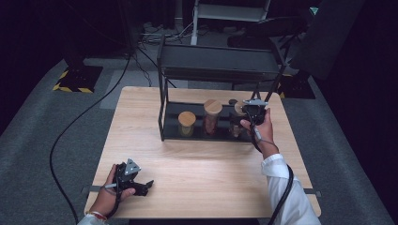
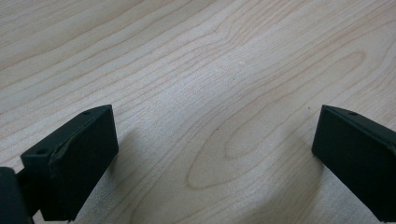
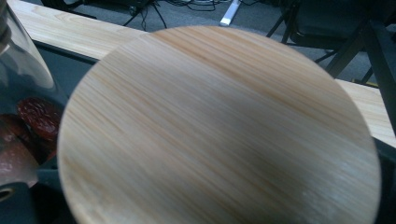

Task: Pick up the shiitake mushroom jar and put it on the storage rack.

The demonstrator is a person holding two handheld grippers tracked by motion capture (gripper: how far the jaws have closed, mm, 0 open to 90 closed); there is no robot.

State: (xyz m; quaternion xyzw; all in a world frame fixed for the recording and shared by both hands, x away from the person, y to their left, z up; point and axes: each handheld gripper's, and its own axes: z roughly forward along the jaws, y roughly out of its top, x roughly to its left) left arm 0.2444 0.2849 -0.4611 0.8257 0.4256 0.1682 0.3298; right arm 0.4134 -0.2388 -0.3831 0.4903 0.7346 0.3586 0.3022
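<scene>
Three glass jars with wooden lids stand on the lower shelf of a black rack point(image 1: 170, 123): a short one point(image 1: 186, 124), a tall one with reddish contents point(image 1: 212, 118), and the right-hand jar point(image 1: 236, 123). My right gripper point(image 1: 248, 112) is at the right-hand jar, level with its top. In the right gripper view that jar's round wooden lid point(image 3: 219, 126) lies close between the jaws, and a fingertip point(image 3: 11, 198) stands a little clear of its left rim. My left gripper point(image 1: 146, 187) rests on the table near the front left, its jaws wide apart over bare wood point(image 2: 215, 158).
The rack's upper shelf point(image 1: 218, 63) overhangs the jars, with black uprights at both ends. In the right gripper view the neighbouring jar with red pieces point(image 3: 28, 126) stands just to the left. The light wooden table point(image 1: 202, 164) spreads between rack and front edge. Cables trail over the grey floor.
</scene>
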